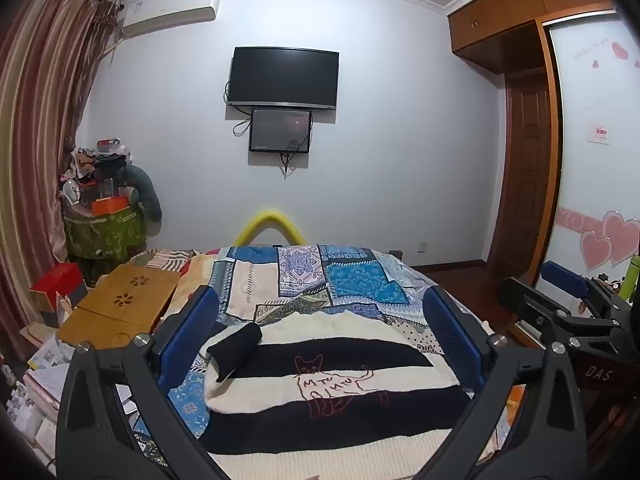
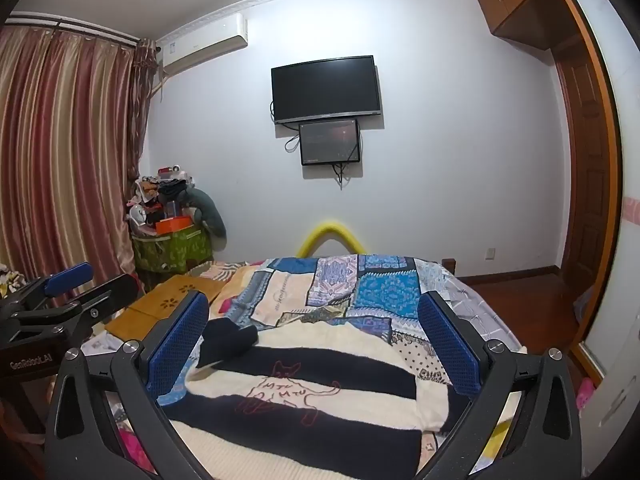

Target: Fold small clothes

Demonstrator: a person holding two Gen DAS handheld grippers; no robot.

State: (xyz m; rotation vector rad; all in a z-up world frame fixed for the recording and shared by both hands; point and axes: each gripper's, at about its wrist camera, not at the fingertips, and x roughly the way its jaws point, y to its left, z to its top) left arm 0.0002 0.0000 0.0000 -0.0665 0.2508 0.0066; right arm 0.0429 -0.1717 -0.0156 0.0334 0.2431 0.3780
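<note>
A small cream and navy striped sweater (image 1: 332, 384) with a red cat outline lies flat on the patchwork bedspread (image 1: 304, 280); it also shows in the right wrist view (image 2: 304, 392). Its navy sleeve cuff (image 1: 236, 346) lies folded across the sweater's upper left, also seen from the right wrist (image 2: 228, 340). My left gripper (image 1: 320, 332) is open and empty, held above the sweater, blue pads wide apart. My right gripper (image 2: 316, 340) is open and empty above the sweater. Each gripper appears at the edge of the other's view.
A wooden lap table (image 1: 120, 308) lies on the bed's left side, with boxes and papers beside it. A cluttered green hamper (image 1: 104, 232) stands in the left corner by the curtain. A wardrobe (image 1: 592, 160) and a wooden door stand on the right.
</note>
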